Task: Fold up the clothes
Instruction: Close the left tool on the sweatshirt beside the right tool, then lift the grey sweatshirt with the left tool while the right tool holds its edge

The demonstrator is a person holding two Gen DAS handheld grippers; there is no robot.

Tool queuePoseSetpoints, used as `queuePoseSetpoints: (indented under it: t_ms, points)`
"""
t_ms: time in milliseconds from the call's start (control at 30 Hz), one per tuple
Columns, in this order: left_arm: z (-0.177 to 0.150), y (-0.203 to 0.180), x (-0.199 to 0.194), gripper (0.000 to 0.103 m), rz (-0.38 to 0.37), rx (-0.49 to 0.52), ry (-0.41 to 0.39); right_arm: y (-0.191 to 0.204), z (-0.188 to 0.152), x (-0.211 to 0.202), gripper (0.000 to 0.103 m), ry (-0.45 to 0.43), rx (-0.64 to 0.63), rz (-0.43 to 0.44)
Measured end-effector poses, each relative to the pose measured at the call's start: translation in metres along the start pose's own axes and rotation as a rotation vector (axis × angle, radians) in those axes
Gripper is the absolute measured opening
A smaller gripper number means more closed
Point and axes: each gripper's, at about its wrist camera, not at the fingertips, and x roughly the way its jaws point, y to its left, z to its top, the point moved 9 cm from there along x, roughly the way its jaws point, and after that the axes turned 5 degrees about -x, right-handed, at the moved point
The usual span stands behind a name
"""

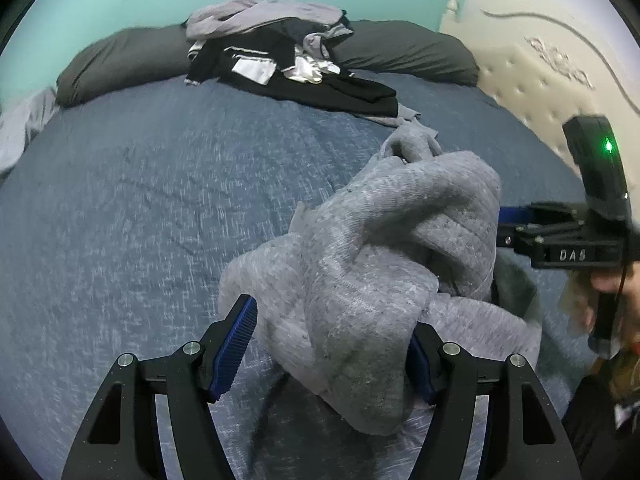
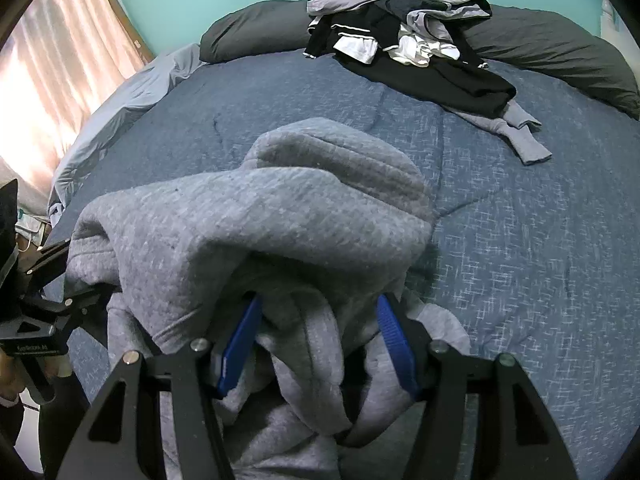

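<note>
Grey sweatshirt (image 1: 372,264) bunched at lower centre, lifted off the blue bedspread (image 1: 140,200), likely to shake it flat for folding. Left gripper (image 1: 332,344) spread wide, cloth draped between, right pad hidden; grip uncertain. Right gripper (image 2: 318,344) likewise parted around a fold. Unfolded pile (image 2: 400,28) waiting upper right.
</note>
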Motion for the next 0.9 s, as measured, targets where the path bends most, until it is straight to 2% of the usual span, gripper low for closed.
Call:
queuePoseSetpoints:
  t_ms: [100,200,233,267,367,533,767,800,867,900]
  points:
    - [-0.001,0.002,-0.002,0.069,-0.027,-0.03,-0.004,0.0,0.0,-0.001,0.061,-0.003,-0.003,0.002]
    - [-0.003,0.001,-0.003,0.054,-0.028,-0.02,-0.005,-0.003,0.0,-0.002,0.061,-0.011,0.001,0.0]
    - [-0.003,0.0,-0.005,0.045,-0.023,-0.011,-0.009,-0.005,0.001,-0.003,0.061,-0.013,0.005,-0.002]
    - [-0.003,-0.001,-0.006,0.031,-0.018,-0.002,-0.013,-0.007,0.001,-0.003,0.061,-0.016,0.01,-0.006]
    - [-0.002,-0.003,-0.01,0.018,-0.01,0.023,-0.025,-0.013,0.001,-0.004,0.061,-0.022,0.014,-0.025]
    - [0.002,0.0,-0.016,0.018,-0.03,0.008,-0.039,-0.011,0.005,-0.001,0.061,-0.025,-0.02,-0.026]
    - [0.003,0.0,-0.013,0.018,-0.032,0.014,-0.045,-0.001,-0.002,0.021,0.061,0.025,-0.04,0.044]
    - [0.003,0.0,-0.011,0.018,-0.03,0.017,-0.041,0.001,-0.003,0.024,0.059,0.03,-0.03,0.067]
    - [0.002,0.0,-0.009,0.018,-0.028,0.028,-0.033,0.006,-0.005,0.029,0.026,0.04,-0.019,0.114]
    - [0.002,0.0,-0.008,0.018,-0.026,0.034,-0.029,0.009,-0.006,0.031,0.022,0.05,-0.024,0.122]
